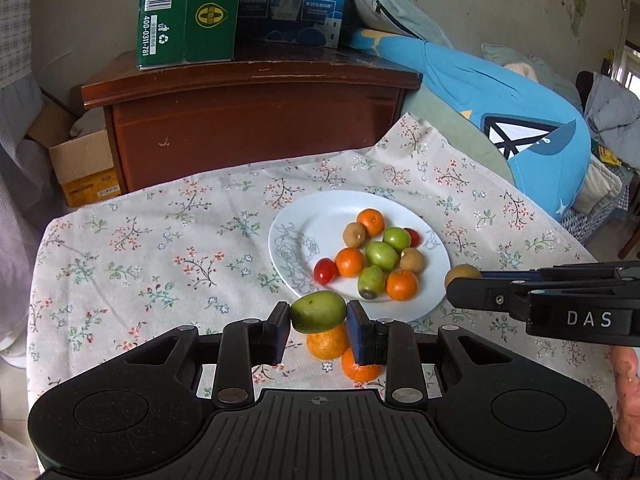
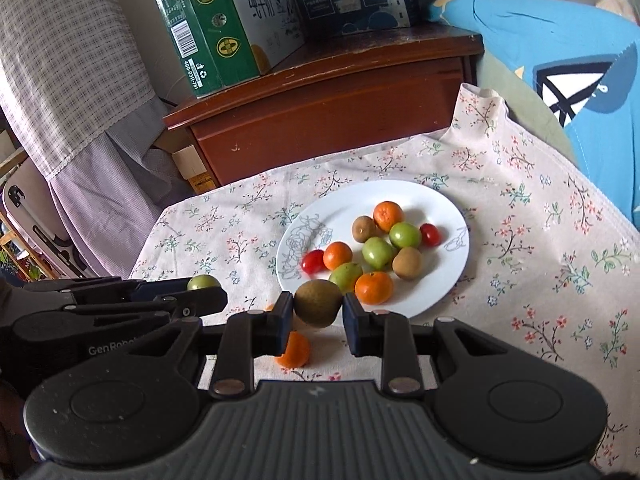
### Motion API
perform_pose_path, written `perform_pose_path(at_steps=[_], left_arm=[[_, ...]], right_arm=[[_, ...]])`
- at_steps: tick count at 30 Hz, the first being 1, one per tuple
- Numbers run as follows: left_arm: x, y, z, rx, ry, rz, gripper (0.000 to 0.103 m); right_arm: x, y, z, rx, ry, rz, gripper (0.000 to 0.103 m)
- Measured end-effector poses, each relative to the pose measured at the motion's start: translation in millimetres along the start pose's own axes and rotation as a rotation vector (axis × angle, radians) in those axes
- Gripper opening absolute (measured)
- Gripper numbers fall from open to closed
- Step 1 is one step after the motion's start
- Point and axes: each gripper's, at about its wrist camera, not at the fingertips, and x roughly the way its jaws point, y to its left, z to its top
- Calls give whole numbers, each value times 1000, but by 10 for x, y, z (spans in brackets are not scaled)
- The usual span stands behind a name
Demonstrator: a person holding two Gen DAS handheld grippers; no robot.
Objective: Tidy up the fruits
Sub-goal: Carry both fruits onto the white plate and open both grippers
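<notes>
My left gripper is shut on a green fruit, held above the cloth just in front of the white plate. My right gripper is shut on a brown kiwi, near the plate's front rim. The plate carries several oranges, green fruits, kiwis and cherry tomatoes. Two oranges lie on the cloth under the left gripper; one orange shows under the right one. The right gripper's kiwi appears at the right of the left wrist view.
A floral tablecloth covers the table. Behind it stands a wooden cabinet bearing a green carton and a blue carton. A blue cushion lies at the right. A cardboard box sits at the left.
</notes>
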Motion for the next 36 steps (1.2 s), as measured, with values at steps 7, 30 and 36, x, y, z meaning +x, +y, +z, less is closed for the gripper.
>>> perform_pose_path(at_steps=[7,30,36], left_arm=[[180,3,190,10,4,-20,28],[974,185,524,-81,47,-59,28],[1110,192,543,-93,61,-59,28]], right_arm=[[86,-131,225,-10,-20,-24,27],[877,-647,617,106,4,-113,27],[1005,-689,634,111,15,-120,27]])
